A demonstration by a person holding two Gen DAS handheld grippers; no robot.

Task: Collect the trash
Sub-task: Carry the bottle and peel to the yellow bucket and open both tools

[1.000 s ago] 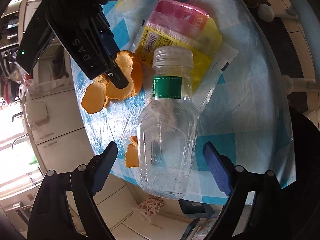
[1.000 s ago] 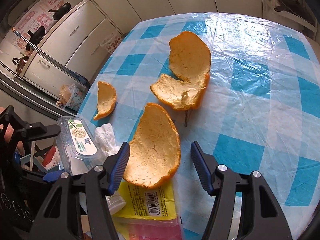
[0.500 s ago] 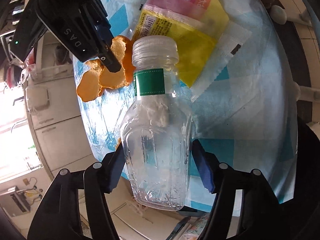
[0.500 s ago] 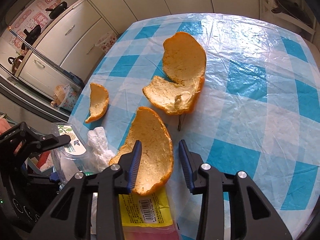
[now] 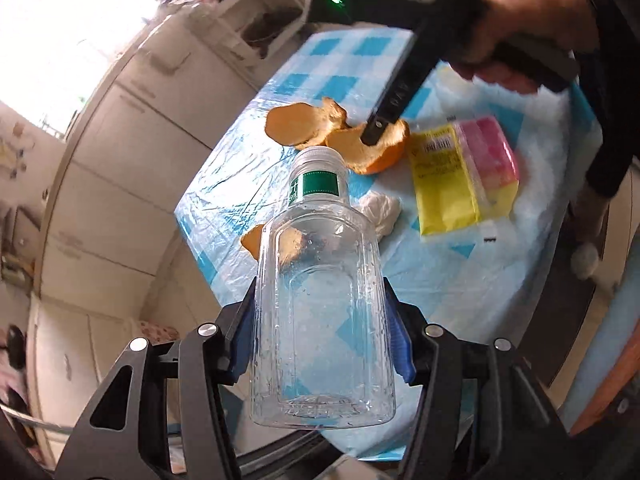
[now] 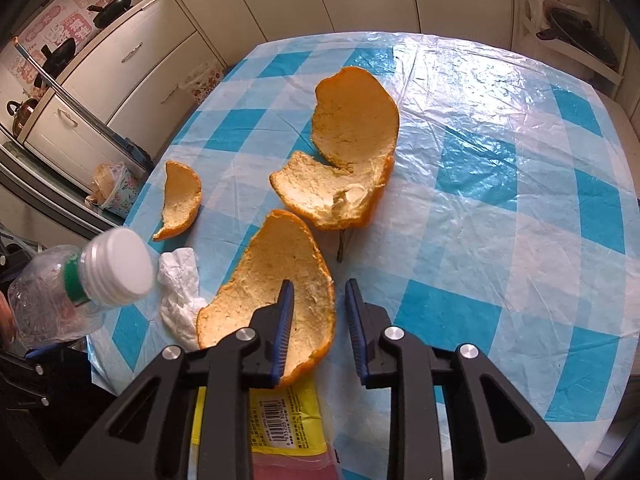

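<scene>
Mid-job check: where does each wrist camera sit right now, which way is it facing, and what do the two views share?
Left wrist: on the left gripper, raised off the table edge, looking along the clamped bottle across the table; the right hand shows.
Right wrist: on the right gripper, facing down over the table toward the cabinets, its fingers straddling the nearest orange peel.
Shared: bottle, peels, tissue, yellow wrapper.
</scene>
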